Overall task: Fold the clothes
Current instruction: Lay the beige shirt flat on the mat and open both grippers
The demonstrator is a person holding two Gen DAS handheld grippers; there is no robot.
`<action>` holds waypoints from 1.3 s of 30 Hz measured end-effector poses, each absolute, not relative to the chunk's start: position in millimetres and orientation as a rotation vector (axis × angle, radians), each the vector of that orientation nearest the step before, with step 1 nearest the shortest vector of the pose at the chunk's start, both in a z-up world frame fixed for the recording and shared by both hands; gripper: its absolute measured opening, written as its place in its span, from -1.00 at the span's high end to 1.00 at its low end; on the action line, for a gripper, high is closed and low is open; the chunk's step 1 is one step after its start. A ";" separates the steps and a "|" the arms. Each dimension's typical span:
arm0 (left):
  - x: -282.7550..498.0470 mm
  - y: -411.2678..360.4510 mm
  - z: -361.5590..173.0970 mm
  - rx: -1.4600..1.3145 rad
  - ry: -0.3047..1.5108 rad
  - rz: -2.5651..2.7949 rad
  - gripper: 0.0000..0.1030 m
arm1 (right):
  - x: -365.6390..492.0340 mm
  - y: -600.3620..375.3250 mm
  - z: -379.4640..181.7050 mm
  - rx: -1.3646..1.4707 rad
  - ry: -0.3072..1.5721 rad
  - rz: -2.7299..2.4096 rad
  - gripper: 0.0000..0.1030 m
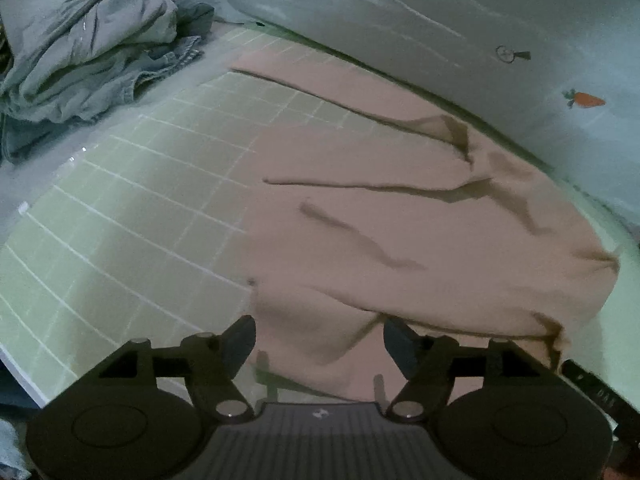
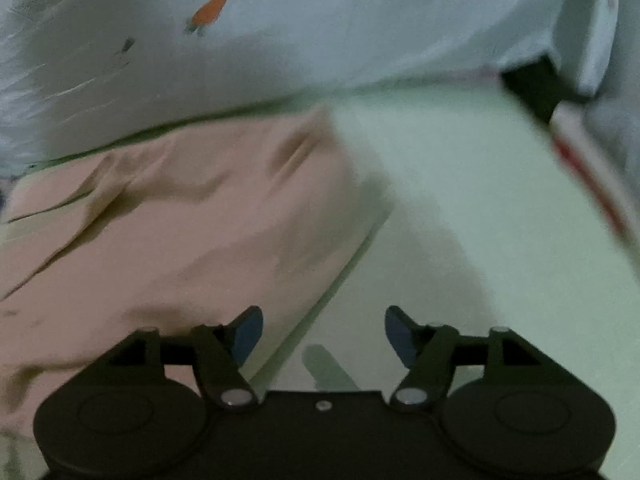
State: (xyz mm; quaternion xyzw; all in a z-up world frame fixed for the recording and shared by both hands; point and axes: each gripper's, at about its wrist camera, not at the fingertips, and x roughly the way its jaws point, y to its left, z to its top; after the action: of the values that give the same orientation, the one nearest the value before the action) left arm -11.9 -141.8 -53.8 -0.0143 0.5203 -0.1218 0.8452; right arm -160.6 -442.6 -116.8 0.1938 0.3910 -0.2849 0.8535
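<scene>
A pink garment (image 1: 400,216) lies spread with a few creases on a green gridded mat (image 1: 120,216). My left gripper (image 1: 319,340) is open and empty, just above the garment's near edge. In the right wrist view the same pink garment (image 2: 160,232) fills the left half, blurred by motion. My right gripper (image 2: 324,334) is open and empty, over the mat (image 2: 460,220) just right of the garment's edge.
A crumpled pile of grey-green and denim clothes (image 1: 88,52) sits at the mat's far left. A pale wall with a carrot sticker (image 1: 586,99) runs behind the mat; the sticker also shows in the right wrist view (image 2: 210,10). A dark gap and white furniture (image 2: 536,80) stand at far right.
</scene>
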 end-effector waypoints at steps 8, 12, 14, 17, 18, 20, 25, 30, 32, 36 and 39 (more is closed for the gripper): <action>-3.1 -106.6 -47.5 0.057 1.065 -0.259 -0.52 | -130.6 -376.2 -141.2 0.375 0.889 -0.647 -0.51; -0.3 -95.0 -51.7 0.017 1.077 -0.215 -0.52 | -129.0 -376.1 -137.5 0.342 0.861 -0.636 0.21; -0.2 -95.4 -56.8 -0.017 1.094 -0.198 -0.52 | -130.7 -382.2 -136.4 0.277 0.872 -0.601 0.76; -2.4 -105.8 -60.7 -0.067 1.103 -0.191 -0.52 | -143.2 -402.8 -129.5 0.253 0.877 -0.557 0.89; -3.8 -111.5 -60.6 -0.073 1.099 -0.191 -0.52 | -149.2 -412.0 -125.3 0.247 0.871 -0.554 0.90; -5.3 -123.1 -60.9 -0.084 1.094 -0.192 -0.52 | -160.4 -434.1 -115.9 0.166 0.866 -0.571 0.91; -9.1 -160.1 -63.8 -0.089 1.103 -0.221 -0.52 | -188.7 -525.4 -86.5 -0.001 0.835 -0.684 0.92; -8.6 -197.5 -64.4 -0.041 1.110 -0.262 -0.52 | -193.4 -602.1 -64.2 -0.068 0.800 -0.937 0.80; -4.6 -211.5 -65.5 -0.021 1.114 -0.279 -0.52 | -197.0 -617.4 -59.1 0.005 0.789 -1.016 0.36; 13.2 -241.0 -68.6 0.024 1.120 -0.321 -0.53 | -211.8 -598.9 -65.4 0.166 0.734 -1.001 -0.31; 30.5 -267.7 -70.0 0.077 1.112 -0.368 -0.52 | -208.2 -575.1 -83.4 0.300 0.751 -0.919 -0.31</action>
State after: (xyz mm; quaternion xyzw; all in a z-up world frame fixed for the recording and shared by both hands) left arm 30.5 -267.7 -70.0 0.0362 0.5246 -0.1737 0.8327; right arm -208.2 -575.1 -83.4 0.1410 0.3526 -0.4315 0.8183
